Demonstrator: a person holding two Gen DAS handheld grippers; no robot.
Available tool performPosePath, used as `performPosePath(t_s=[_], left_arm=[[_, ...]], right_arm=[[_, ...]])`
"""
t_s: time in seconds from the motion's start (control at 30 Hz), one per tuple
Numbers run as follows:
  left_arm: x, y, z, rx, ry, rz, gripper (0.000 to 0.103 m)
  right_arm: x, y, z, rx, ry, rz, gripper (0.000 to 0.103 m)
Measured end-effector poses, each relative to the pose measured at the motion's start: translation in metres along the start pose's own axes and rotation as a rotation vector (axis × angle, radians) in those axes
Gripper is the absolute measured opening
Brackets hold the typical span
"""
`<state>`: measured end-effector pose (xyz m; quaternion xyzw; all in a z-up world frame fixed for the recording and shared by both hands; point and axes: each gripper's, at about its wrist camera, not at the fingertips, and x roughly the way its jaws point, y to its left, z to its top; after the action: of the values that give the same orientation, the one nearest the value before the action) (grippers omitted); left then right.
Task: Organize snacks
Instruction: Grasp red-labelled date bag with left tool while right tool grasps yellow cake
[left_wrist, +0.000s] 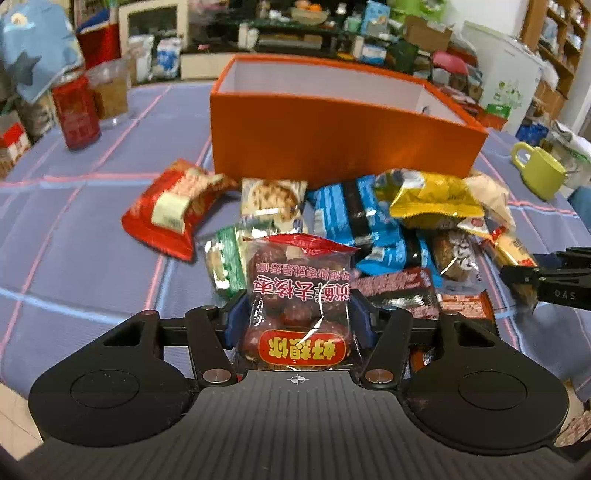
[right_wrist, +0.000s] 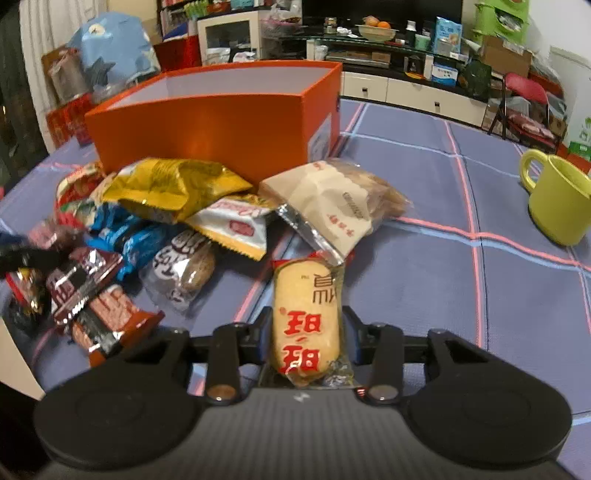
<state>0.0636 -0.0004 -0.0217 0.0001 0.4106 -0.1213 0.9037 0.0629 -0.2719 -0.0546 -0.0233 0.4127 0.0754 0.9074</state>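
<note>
Cluttered shelves and cabinets ring a tabletop (right_wrist: 424, 177) under a blue cloth with pink and pale lines. On it an orange box (left_wrist: 332, 136) stands open at the top; the white inner walls that show are bare, and its floor is hidden from both views, so I cannot tell whether any snack is inside yet. My judgement is that the sorting is at an early stage: a heap of packets lies just in front of the box, among them a red bag (left_wrist: 170, 210), blue packs (left_wrist: 354, 218), a gold bag (right_wrist: 173, 184) resting against the box wall, and a beige pack (right_wrist: 332, 206). A yellow mug (right_wrist: 557, 195) sits well apart to the right.

Both claws carry something. The left claw (left_wrist: 297, 317) is clenched on a clear packet of dates (left_wrist: 299, 295), gripped at its sides low in the pack, held over the near edge of the heap and pointing at the box. The right claw (right_wrist: 306, 332) grips a long rice cracker (right_wrist: 304, 317) end-on, lifted above the cloth beside the heap, also facing the box. Each would have to rise over the near wall to let go inside.
</note>
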Motion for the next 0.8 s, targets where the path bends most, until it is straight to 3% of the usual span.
performPosePath(t_s=[0.17,0.6,0.8], left_arm=[[-0.015,-0.006,0.006,0.043,-0.057,0.014,0.032],[-0.014,0.003,0.014,0.006,-0.047,0.116,0.032],[-0.015,0.004,0.013,0.008,-0.051,0.12,0.032]], right_arm=[[-0.01,-0.004,0.001,0.031,-0.006,-0.023,0.045],[-0.041,0.018,0.004,0.014,-0.064,-0.096,0.045],[-0.051,0.028,0.005,0.017,-0.097,-0.107,0.045]])
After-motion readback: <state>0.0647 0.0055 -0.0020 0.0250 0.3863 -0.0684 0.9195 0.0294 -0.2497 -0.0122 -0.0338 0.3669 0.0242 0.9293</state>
